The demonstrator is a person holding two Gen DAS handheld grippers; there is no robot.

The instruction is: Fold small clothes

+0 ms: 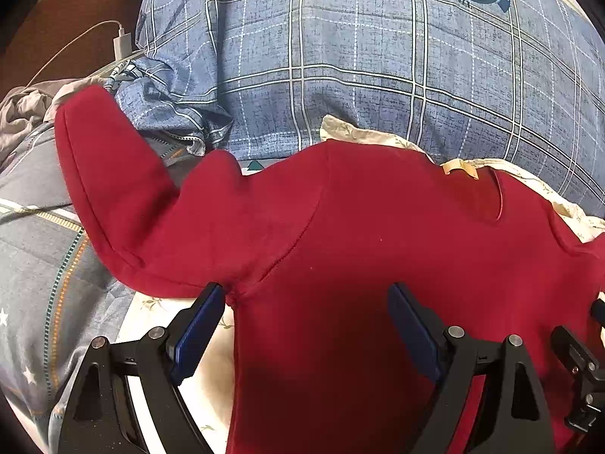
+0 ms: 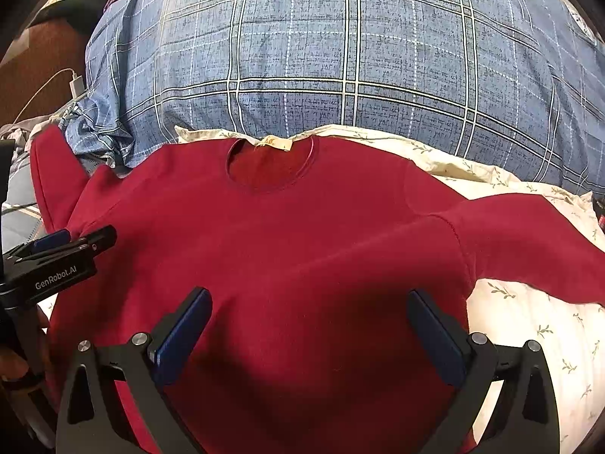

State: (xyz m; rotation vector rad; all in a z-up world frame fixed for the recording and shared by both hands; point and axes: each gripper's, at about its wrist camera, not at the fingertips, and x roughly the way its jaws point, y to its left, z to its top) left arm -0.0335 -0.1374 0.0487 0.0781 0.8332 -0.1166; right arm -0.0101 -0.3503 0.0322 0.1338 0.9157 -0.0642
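A blue plaid quilt [image 2: 378, 60] with a round green emblem fills the far side of the bed, behind the sweater. In front of it lies a cream floral sheet [image 2: 529, 325], which carries the task's thing: a red sweater [image 2: 302, 234], spread flat and face up with its neckline toward the quilt. A tan label [image 2: 278, 143] sits at the back of the neck. One sleeve [image 2: 529, 242] slants out over the sheet on the sweater's right side; the other sleeve [image 1: 102, 174] points up and away on the left, its cuff near a grey crumpled cloth [image 1: 22, 109]. Beyond that cuff a white charger plug [image 1: 121, 43] and its cable lie against the quilt's edge.

The left hand-held gripper [image 1: 306, 295] hovers over the sweater's left armpit seam, jaws spread wide, holding nothing. The right hand-held gripper [image 2: 310, 299] is over the sweater's lower chest, jaws likewise wide apart and empty.
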